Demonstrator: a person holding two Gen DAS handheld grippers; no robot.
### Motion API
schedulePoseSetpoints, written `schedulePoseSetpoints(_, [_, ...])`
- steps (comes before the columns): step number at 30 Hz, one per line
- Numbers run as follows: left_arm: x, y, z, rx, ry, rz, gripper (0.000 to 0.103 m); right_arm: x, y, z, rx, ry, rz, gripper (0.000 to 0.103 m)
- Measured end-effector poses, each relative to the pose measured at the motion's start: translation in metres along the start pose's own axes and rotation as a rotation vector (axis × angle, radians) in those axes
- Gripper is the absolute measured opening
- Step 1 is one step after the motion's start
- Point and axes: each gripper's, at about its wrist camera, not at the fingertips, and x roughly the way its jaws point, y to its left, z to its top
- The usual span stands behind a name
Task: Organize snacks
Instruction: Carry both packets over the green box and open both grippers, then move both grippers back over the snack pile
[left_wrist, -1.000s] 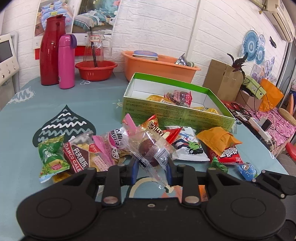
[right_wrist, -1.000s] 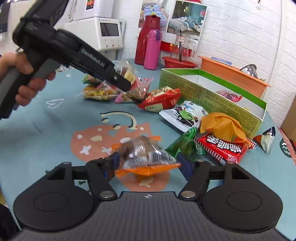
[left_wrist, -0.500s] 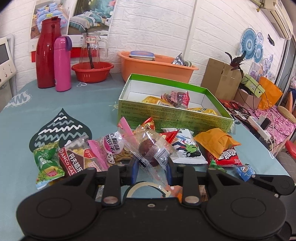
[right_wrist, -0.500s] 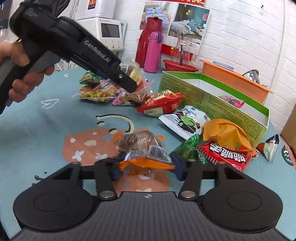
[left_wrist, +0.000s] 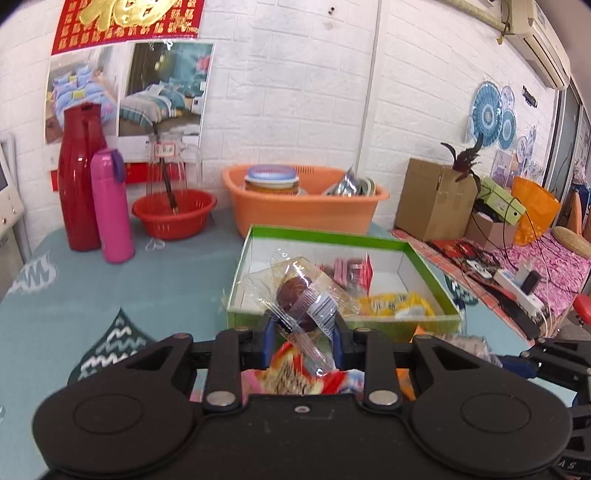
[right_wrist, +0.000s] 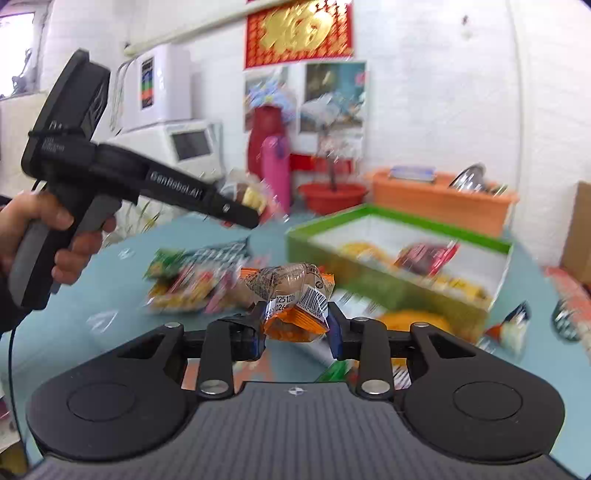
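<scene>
Snacks are partly in the green box (left_wrist: 424, 254) and partly loose on the counter (left_wrist: 110, 280); two are held in the air.

Left wrist view: the left gripper (left_wrist: 301, 326) is clamped at a middling width on a clear wrapped dark snack (left_wrist: 299, 299), gripped by its lower part, with the upper film standing free. The package sits in front of the near wall of the green box, which already holds a red packet (left_wrist: 352, 271) and a yellow packet (left_wrist: 395, 304). Loose packets lie blurred below the fingers.

Right wrist view: the right gripper (right_wrist: 295, 326) has just been closing and now pinches an orange-edged clear packet (right_wrist: 291, 291) between its pads. The picture is heavily smeared. The green box (right_wrist: 498, 245) lies ahead and to the right; the left gripper (right_wrist: 240, 216), held in a person's hand (right_wrist: 55, 236), is up and to the left.

Risks, as judged:
- Slippery film may slide out of either grip during a fast carry, because only part of each packet is clamped.
- Both grippers head for one box; converging paths could cause a collision.
- Early release could drop a packet on the box wall and outside.
</scene>
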Motion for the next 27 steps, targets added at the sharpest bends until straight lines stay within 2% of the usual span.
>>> schedulePoseSetpoints(5, [0.035, -0.004, 0.023, 0.016, -0.025, 0.033, 0.072, 0.019, -0.034, 0.024, 0.030, -0.053, -0.102, 0.058])
schedulePoseSetpoints(9, [0.073, 0.003, 0.032, -0.032, 0.009, 0.012, 0.072, 0.048, -0.060, 0.032, 0.032, -0.040, -0.180, 0.058])
schedulePoseSetpoints(17, [0.134, 0.015, 0.041, -0.062, 0.053, 0.027, 0.073, 0.102, -0.105, 0.032, 0.082, 0.003, -0.244, 0.058])
schedulePoseSetpoints(20, [0.149, 0.015, 0.040, -0.046, 0.063, 0.022, 0.077, 0.116, -0.111, 0.031, 0.074, -0.001, -0.262, 0.060])
schedulePoseSetpoints(22, [0.155, 0.014, 0.038, -0.035, 0.054, 0.020, 0.103, 0.126, -0.112, 0.028, 0.050, 0.024, -0.274, 0.066])
schedulePoseSetpoints(23, [0.156, 0.014, 0.037, -0.037, 0.051, 0.023, 0.103, 0.131, -0.112, 0.027, 0.027, 0.038, -0.285, 0.070])
schedulePoseSetpoints(24, [0.155, 0.014, 0.036, -0.043, 0.044, 0.028, 0.103, 0.134, -0.110, 0.025, 0.002, 0.040, -0.302, 0.097])
schedulePoseSetpoints(25, [0.154, 0.014, 0.034, -0.040, 0.027, 0.031, 0.103, 0.136, -0.108, 0.023, -0.024, 0.039, -0.320, 0.103])
schedulePoseSetpoints(27, [0.152, 0.013, 0.035, -0.024, 0.025, 0.032, 0.103, 0.132, -0.102, 0.020, -0.069, 0.000, -0.355, 0.103])
